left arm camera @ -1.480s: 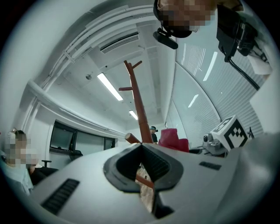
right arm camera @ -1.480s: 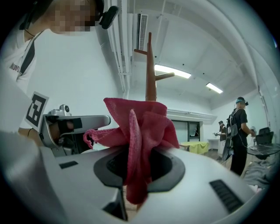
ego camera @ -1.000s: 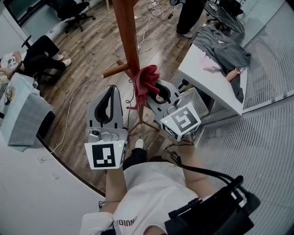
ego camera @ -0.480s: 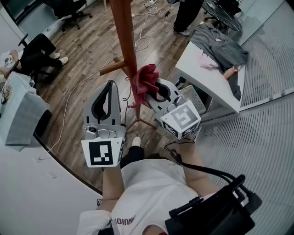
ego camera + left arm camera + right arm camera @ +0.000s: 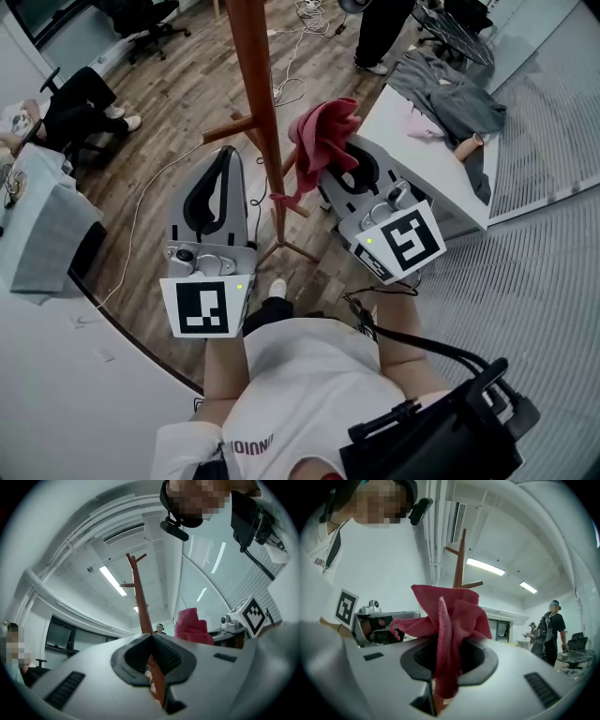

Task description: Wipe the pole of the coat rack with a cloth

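The right gripper (image 5: 440,641) had its jaws clamped on the cloth (image 5: 452,613). The red cloth bunched up past the jaw tips in 1 loose crest, and a narrow tail of it hung back through the slot between the jaws. Ahead of these jaws, beyond the cloth, stood the pole (image 5: 263,103), brown and upright, with a short peg (image 5: 228,129) branching off it. In the head view the bunched part sat just right of the pole with a gap between them. The thin tail crossed the pole lower down, and contact there could not be told.

The left gripper (image 5: 151,637) had its jaws closed tip to tip with nothing between them. The pole rose just past their tips and showed again through the slot below, behind the jaws rather than in them. In the head view these jaws lay just left of the pole, so the pole stood between the 2 grippers.

Right of the right jaws was a white table (image 5: 422,164) with a grey garment (image 5: 459,98) on it.
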The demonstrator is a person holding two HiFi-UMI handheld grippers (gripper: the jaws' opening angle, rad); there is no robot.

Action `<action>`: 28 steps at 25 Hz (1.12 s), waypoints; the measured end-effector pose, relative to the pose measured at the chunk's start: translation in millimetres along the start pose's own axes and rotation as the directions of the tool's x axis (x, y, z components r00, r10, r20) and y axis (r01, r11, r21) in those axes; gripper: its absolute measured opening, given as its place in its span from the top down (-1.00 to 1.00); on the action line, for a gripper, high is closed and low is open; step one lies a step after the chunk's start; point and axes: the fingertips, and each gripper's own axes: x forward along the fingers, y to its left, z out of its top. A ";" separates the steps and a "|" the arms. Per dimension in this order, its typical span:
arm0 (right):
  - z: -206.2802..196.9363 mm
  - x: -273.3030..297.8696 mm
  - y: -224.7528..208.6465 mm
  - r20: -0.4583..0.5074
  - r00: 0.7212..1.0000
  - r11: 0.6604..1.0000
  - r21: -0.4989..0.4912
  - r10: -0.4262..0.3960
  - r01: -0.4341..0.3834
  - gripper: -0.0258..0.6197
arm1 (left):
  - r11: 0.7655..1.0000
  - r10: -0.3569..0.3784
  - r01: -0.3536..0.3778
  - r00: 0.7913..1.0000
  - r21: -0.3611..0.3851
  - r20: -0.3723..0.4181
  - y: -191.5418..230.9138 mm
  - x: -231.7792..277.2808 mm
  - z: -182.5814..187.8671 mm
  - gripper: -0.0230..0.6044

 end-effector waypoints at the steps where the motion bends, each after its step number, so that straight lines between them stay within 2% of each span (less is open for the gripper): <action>1: 5.7 -1.0 -0.2 0.019 1.000 1.000 -0.003 -0.006 0.006 0.63 | 1.000 -0.002 0.002 1.000 0.003 0.007 -0.5 0.0 2.5 0.88; 5: 22.8 -5.4 -2.3 0.083 0.996 1.000 -0.012 -0.024 0.025 0.63 | 1.000 -0.001 0.001 1.000 0.012 0.020 -1.6 0.6 9.1 0.88; 14: 46.7 -12.4 -12.3 0.156 0.985 0.996 -0.033 -0.078 0.084 0.63 | 1.000 0.005 -0.006 0.999 0.027 0.051 0.2 2.5 23.2 0.88; 24: 57.1 -13.2 -11.9 0.183 0.980 0.995 -0.048 -0.082 0.092 0.63 | 1.000 -0.004 0.002 0.998 0.031 0.066 0.6 3.0 26.9 0.88; 28: 60.9 -11.9 -12.2 0.189 0.979 0.994 -0.055 -0.080 0.092 0.63 | 0.999 -0.031 0.030 0.996 0.013 0.080 -1.6 3.8 31.5 0.88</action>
